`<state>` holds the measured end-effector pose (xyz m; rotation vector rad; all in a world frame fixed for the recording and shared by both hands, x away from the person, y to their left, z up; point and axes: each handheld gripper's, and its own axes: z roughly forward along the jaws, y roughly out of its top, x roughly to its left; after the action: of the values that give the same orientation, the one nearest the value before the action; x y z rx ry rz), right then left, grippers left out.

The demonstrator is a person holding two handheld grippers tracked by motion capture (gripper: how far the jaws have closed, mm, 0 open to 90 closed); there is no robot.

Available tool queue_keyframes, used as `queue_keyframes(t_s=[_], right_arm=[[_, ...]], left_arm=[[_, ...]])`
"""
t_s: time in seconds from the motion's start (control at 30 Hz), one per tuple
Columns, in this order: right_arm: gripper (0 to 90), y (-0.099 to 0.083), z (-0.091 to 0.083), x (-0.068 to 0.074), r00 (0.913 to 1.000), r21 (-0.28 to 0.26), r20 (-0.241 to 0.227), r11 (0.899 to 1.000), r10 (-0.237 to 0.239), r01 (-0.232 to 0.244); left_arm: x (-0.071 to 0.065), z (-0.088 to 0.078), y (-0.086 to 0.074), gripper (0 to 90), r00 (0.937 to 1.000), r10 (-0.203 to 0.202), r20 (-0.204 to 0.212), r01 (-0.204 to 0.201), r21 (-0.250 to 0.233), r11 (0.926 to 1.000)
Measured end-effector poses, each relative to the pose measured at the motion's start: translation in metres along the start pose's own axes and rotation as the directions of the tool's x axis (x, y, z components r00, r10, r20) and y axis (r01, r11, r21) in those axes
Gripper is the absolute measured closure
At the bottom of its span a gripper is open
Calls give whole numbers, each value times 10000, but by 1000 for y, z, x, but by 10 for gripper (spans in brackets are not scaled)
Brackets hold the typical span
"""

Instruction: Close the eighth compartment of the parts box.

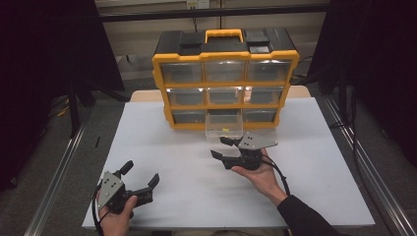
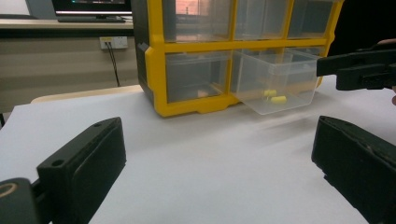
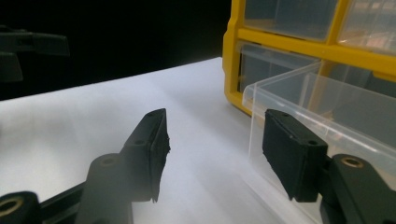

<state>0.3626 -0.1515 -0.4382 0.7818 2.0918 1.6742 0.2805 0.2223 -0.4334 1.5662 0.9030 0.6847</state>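
A yellow and black drawer cabinet (image 1: 224, 83) stands at the back of the white table (image 1: 162, 147). Its bottom middle clear drawer (image 1: 224, 129) is pulled out, and small yellow pieces (image 2: 275, 97) lie inside. My right gripper (image 1: 219, 147) hovers just in front of that drawer, pointing left, open with nothing between its jaws. In the right gripper view the drawer's corner (image 3: 280, 93) sits just behind the right gripper (image 3: 215, 140). My left gripper (image 1: 142, 171) rests near the table's front left, open and empty. In the left gripper view its jaws stand wide apart over bare table (image 2: 219, 158).
The cabinet's other clear drawers (image 1: 183, 73) are pushed in. Black curtains (image 1: 44, 49) hang on both sides, and metal rails (image 1: 361, 162) run along the table's edges. A wall socket (image 2: 114, 43) and a monitor sit behind the table.
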Motion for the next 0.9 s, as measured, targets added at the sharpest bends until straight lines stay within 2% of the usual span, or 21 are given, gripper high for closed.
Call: queue_keyframes(t_s=[0.13, 0.2, 0.3, 0.5, 0.73, 0.8, 0.9], right_arm=[[485, -4, 2, -1, 10000, 134, -67, 9999, 55, -54], [555, -5, 3, -1, 9998, 225, -191, 9997, 41, -37], [606, -6, 5, -1, 9996, 252, -281, 9997, 53, -45], [700, -8, 6, -4, 9995, 390, -296, 9992, -87, 99], [866, -13, 10, -7, 9993, 514, -347, 9985, -145, 163], [899, -14, 11, -8, 9992, 506, -399, 9987, -44, 64], [900, -15, 13, -11, 9993, 584, -380, 9983, -7, 29]], left_arm=[[0, 0, 0, 31, 10000, 52, 1, -52, 17, 10000], [0, 0, 0, 31, 10000, 63, 14, -63, 19, 10000], [0, 0, 0, 31, 10000, 63, 11, -63, 34, 10000], [0, 0, 0, 31, 10000, 36, -17, -36, 2, 10000], [0, 0, 0, 31, 10000, 26, -8, -26, 0, 10000], [0, 0, 0, 31, 10000, 1, -10, -1, -15, 10000], [0, 0, 0, 31, 10000, 0, -7, 0, -13, 10000]])
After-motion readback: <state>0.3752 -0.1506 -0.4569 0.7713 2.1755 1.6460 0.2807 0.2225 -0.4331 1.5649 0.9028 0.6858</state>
